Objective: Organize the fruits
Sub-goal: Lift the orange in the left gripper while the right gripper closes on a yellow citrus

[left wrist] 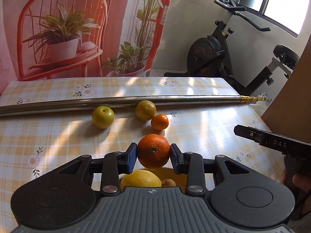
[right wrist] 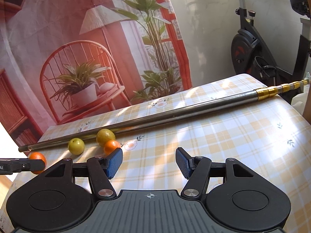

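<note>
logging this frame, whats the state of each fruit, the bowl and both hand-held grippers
left hand-held gripper: shut on the large orange
large orange: gripped, lifted above the bowl
right hand-held gripper: open, empty
small orange: loose on the table
two yellow-green fruits: on the table beside the metal pole
yellow bowl: holds a lemon and a small brown fruit

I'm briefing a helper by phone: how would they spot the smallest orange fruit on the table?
Find the long steel pole lying across the checked tablecloth. Two round yellow-green fruits sit against it. The small orange mandarin touches the right-hand one, the only orange fruit resting on the cloth.
</note>
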{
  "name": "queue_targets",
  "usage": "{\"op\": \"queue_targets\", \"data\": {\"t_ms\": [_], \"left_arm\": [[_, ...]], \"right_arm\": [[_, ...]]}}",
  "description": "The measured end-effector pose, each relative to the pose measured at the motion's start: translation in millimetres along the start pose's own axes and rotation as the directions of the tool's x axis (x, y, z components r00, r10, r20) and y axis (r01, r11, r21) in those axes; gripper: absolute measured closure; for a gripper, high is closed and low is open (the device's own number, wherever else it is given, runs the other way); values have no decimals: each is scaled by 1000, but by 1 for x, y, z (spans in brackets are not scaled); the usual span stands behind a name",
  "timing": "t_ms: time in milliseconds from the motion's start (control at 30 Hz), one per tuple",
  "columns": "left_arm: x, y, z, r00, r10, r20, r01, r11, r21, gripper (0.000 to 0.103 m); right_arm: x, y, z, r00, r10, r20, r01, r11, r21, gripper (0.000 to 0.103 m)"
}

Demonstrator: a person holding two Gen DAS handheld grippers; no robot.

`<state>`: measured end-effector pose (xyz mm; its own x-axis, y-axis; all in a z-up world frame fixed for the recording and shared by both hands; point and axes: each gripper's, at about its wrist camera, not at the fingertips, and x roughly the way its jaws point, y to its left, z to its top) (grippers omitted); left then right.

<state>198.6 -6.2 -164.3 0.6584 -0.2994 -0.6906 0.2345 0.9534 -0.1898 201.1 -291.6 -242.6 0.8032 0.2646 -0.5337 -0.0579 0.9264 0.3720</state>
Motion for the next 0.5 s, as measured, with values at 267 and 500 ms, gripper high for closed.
{"op": "queue_targets", "data": {"t_ms": [267, 500], "left_arm": [[-38, 54, -6, 989, 141, 45, -136, 985, -103, 65], [-43, 91, -17, 979, 196, 59, -179, 961, -212, 65]], "right_arm": [[21, 47, 16, 999, 47, -8, -48, 991, -126, 45], [65, 84, 29, 996, 88, -9, -87, 965, -246, 45]]}}
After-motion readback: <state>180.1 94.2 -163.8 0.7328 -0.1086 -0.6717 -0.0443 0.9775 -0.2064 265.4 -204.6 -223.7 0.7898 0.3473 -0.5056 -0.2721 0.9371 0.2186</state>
